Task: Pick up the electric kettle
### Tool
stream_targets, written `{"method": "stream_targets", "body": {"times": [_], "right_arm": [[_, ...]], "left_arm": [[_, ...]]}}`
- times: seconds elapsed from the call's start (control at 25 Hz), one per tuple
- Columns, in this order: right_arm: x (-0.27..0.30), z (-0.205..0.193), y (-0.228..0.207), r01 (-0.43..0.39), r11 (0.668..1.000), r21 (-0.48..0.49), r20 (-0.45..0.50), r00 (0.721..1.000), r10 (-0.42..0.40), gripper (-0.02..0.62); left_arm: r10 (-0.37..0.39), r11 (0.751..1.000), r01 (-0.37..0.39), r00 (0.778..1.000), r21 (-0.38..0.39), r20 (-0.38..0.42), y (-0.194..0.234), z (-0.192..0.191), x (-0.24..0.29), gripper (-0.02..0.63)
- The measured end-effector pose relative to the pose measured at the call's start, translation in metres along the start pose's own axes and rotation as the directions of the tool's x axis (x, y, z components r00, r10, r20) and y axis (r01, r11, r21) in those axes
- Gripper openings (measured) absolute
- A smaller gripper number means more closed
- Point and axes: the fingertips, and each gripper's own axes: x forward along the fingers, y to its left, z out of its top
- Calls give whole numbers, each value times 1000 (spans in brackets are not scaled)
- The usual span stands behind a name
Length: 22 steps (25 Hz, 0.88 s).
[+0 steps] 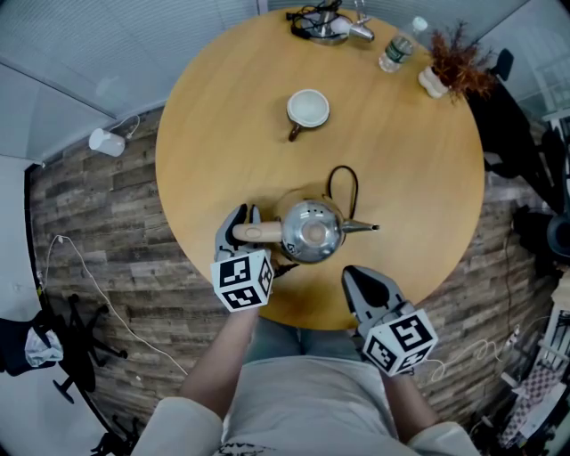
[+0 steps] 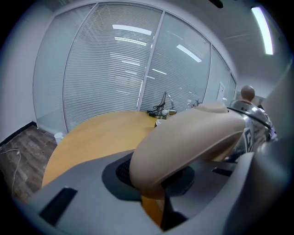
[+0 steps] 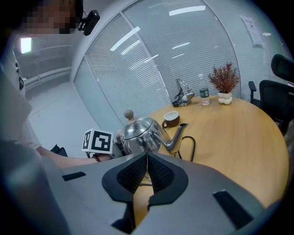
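Observation:
A shiny steel electric kettle [image 1: 312, 230] stands near the front of the round wooden table [image 1: 223, 116], spout pointing right. Its pale beige handle [image 1: 258, 233] sticks out to the left. My left gripper [image 1: 244, 227] has its jaws on either side of that handle, and in the left gripper view the handle [image 2: 193, 137] fills the gap between the pads. My right gripper [image 1: 352, 274] hovers at the table's front edge, right of the kettle, shut with nothing in it; its pads meet in the right gripper view [image 3: 147, 170], with the kettle [image 3: 140, 133] just beyond.
A black cord [image 1: 343, 183] loops behind the kettle. Farther back stand a white cup [image 1: 308, 109], a water bottle [image 1: 398, 46], a dried plant in a pot [image 1: 454, 62] and a wire stand [image 1: 322, 22]. A black chair [image 1: 525, 160] sits to the right.

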Motion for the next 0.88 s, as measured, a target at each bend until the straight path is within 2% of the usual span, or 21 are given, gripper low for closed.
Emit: {"method": "stream_targets", "body": {"times": [0.56,0.76,0.88], "right_arm": [[1,-2,1,-4,1000,5,0,1000,4,32],[0,-1,0,-4,1000,8,2,1000,4,32],[0,0,0,-6,1000,8,6,1000,6,32]], "left_arm": [[30,998,-28,999,-63,43,3,6,-1,63],[49,998,-47,997,-45,54,3,12,-2,63],[42,997,-38,997,-70,58,4,16,-3,61]]}}
